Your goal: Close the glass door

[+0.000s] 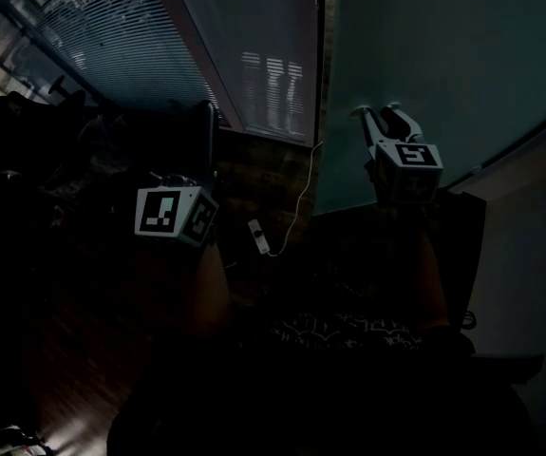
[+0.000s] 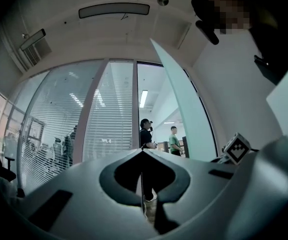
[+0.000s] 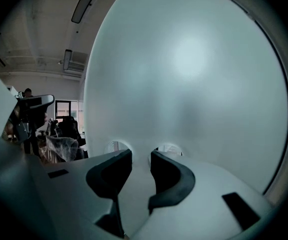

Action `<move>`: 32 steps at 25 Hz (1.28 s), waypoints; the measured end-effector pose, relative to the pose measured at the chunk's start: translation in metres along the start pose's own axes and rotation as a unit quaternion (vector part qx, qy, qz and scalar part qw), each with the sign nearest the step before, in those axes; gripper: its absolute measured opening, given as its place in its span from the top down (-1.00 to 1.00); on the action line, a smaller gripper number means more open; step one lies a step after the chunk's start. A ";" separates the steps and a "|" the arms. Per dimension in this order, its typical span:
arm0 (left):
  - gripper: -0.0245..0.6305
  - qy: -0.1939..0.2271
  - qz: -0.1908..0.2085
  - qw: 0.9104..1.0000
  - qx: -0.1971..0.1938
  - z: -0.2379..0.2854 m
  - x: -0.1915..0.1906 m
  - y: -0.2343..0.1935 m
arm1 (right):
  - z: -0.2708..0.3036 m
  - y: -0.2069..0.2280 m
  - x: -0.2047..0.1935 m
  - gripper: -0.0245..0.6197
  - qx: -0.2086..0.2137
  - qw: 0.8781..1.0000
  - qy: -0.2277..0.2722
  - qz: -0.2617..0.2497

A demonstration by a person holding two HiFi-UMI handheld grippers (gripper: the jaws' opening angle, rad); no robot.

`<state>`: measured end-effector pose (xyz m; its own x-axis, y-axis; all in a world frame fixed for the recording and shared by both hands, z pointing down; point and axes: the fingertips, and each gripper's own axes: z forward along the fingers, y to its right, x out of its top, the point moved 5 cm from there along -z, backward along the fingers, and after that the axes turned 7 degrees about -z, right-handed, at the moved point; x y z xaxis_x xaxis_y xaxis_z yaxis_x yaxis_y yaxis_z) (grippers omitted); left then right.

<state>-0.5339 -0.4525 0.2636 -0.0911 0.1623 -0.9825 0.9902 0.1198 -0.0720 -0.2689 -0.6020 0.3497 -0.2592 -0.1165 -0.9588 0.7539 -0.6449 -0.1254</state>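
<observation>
Right gripper (image 3: 141, 153): jaws stand partly apart with nothing between them. Their tips are square-on to the large frosted pale-green glass door (image 3: 194, 69), and the reflections of the tips sit just ahead of them. I cannot tell whether they touch the door or are just off it. My judgement is that a push needs no grip, so the tips act as a pusher on the door's face.

The door fills the centre and right of the right gripper view. In the head view it takes the upper right.

Left gripper (image 2: 142, 153): jaws closed tip to tip, empty, aimed at the doorway gap. The door's free edge lies to the upper right of them, well apart.

The door stands ajar from the glass partition with white blinds (image 2: 53, 119), so it is not yet closed.
</observation>
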 end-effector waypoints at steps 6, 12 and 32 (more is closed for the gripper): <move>0.92 0.002 -0.001 1.000 0.022 0.036 -0.012 -0.020 | 0.038 0.010 0.007 0.56 0.002 1.000 -0.007 -0.002; 0.92 0.017 0.009 0.999 0.034 0.075 -0.004 -0.029 | 0.069 0.020 0.015 0.57 -0.004 1.000 0.003 -0.003; 0.92 0.014 -0.005 1.000 0.002 0.173 -0.022 -0.071 | 0.161 0.052 0.037 0.57 -0.014 1.000 0.006 0.001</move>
<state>-0.5841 -0.6341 0.2604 -0.1047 0.1882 -0.9765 0.9896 0.1171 -0.0836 -0.3367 -0.7618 0.3484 -0.2495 -0.1083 -0.9623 0.7713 -0.6231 -0.1299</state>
